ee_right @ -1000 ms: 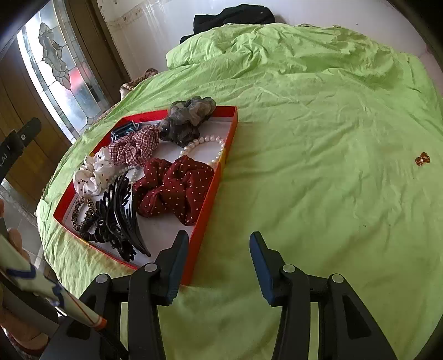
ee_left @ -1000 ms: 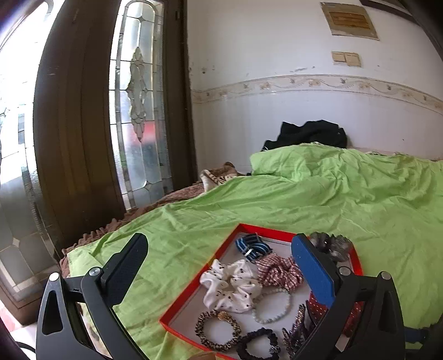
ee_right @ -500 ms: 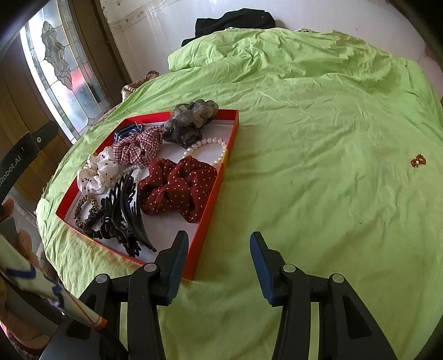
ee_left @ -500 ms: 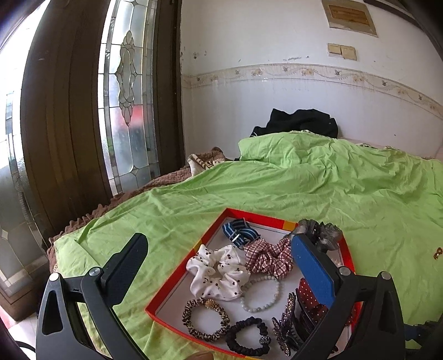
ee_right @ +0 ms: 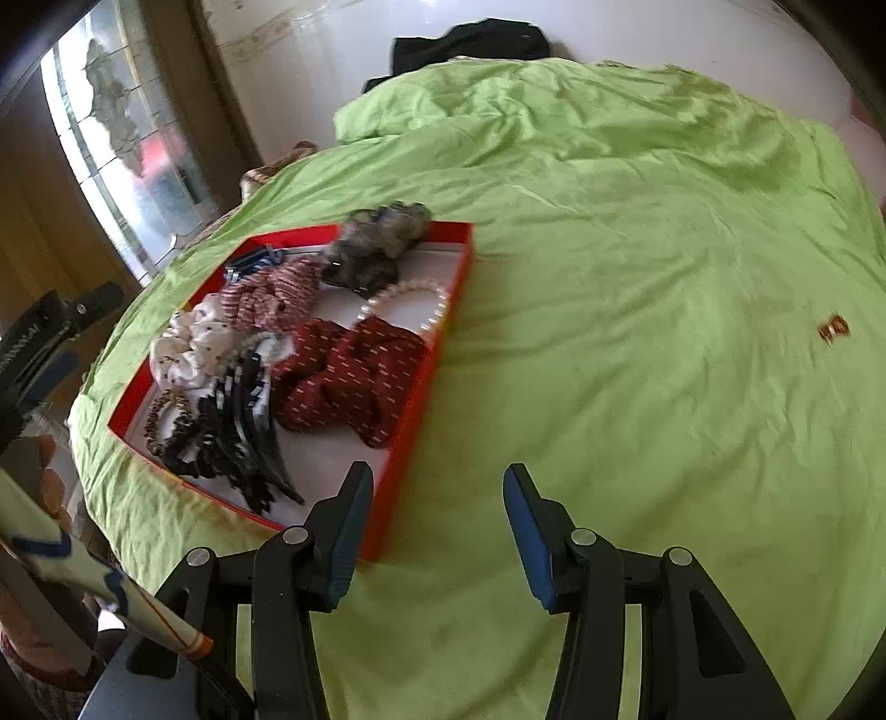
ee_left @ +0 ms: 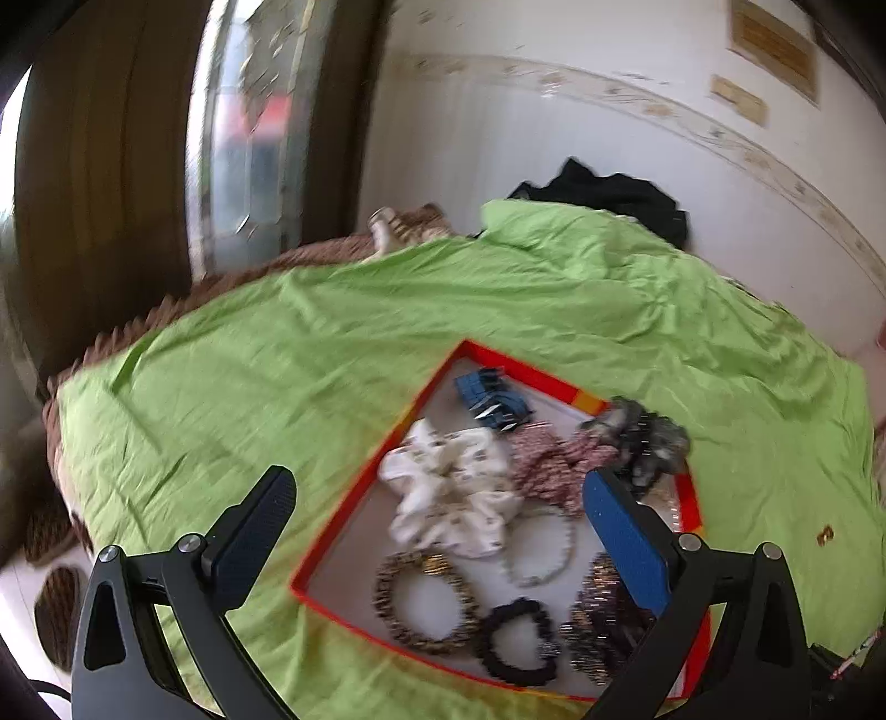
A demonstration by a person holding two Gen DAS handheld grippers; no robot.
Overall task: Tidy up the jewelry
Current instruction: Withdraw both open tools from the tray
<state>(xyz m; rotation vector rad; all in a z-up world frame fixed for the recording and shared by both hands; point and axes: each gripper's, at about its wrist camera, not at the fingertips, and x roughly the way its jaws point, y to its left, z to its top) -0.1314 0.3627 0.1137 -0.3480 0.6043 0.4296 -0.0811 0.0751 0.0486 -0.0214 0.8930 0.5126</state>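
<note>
one red tray [ee_right: 451, 310] sits on the green bedspread [ee_right: 637, 288], at about ten o'clock from the right claw [ee_right: 437, 520]. inside it i count five scrunchies: a white spotted one [ee_left: 454, 487], a red-and-white checked one [ee_left: 548, 465], a dark red dotted one [ee_right: 349, 376], a grey one [ee_right: 382, 238] draped over the far rim, and a small black one [ee_left: 515, 642]. there is one blue striped clip [ee_left: 493, 399] in the far corner, one leopard-print hair tie [ee_left: 421, 598], one pale bead bracelet [ee_left: 540, 548], one pearl bracelet [ee_right: 412, 302] against the right wall, and one black claw clip [ee_right: 249, 437] with long curved teeth. a single small gold piece [ee_right: 833, 329] lies alone on the bedspread, well apart from the tray at two o'clock from the right claw. the left claw [ee_left: 437, 531] hangs over the tray with its fingers spread wide, nothing between them. the right claw is likewise apart and empty, its left finger over the tray's near corner. one black garment [ee_right: 470, 41] lies at the far end of the bed.
</note>
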